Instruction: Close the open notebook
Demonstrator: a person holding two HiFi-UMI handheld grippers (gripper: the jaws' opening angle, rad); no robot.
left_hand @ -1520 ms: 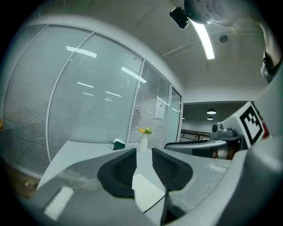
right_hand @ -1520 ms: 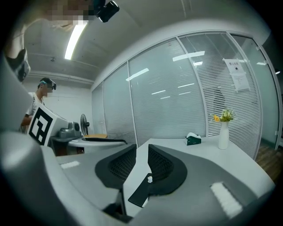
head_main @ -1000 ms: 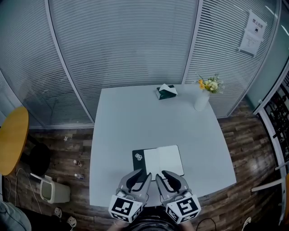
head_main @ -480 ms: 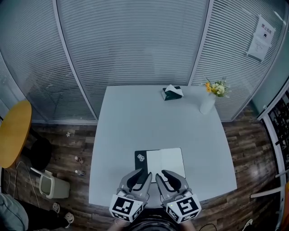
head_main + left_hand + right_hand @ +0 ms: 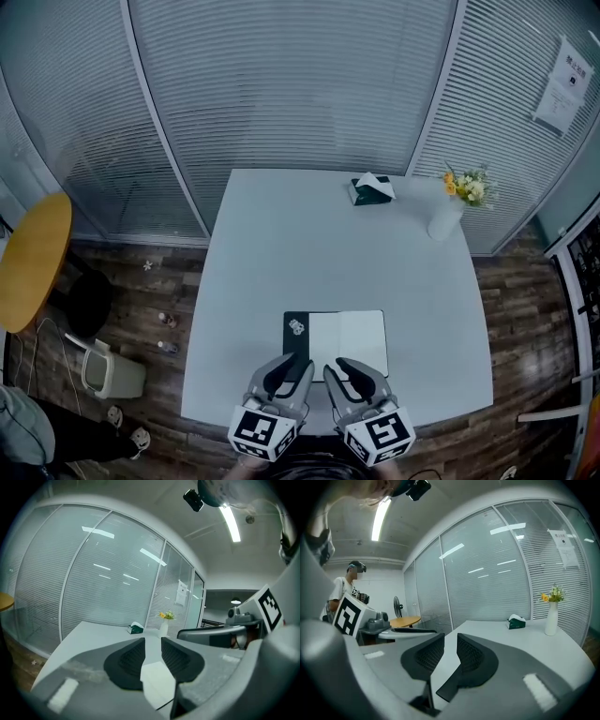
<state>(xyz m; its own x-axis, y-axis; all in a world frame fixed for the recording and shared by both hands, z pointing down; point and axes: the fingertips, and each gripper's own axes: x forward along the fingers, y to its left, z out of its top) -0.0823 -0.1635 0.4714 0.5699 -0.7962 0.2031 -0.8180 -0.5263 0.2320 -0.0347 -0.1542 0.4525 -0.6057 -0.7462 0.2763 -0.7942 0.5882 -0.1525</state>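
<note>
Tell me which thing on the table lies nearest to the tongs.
The open notebook, at the near edge; the tissue box and the flower vase stand at the far edge.

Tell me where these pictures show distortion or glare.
Head view: the wide lens curves the blinds; light is even and cool. Left gripper view: dark round border, the lamp glares, bright streaks reflect on the glass. Right gripper view: the same border and streaks.

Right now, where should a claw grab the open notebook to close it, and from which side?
Probably the free left edge of the black cover, approached from the left with the left claw. The notebook lies flat and open, so that edge must be lifted and swung right over the white pages.
</note>
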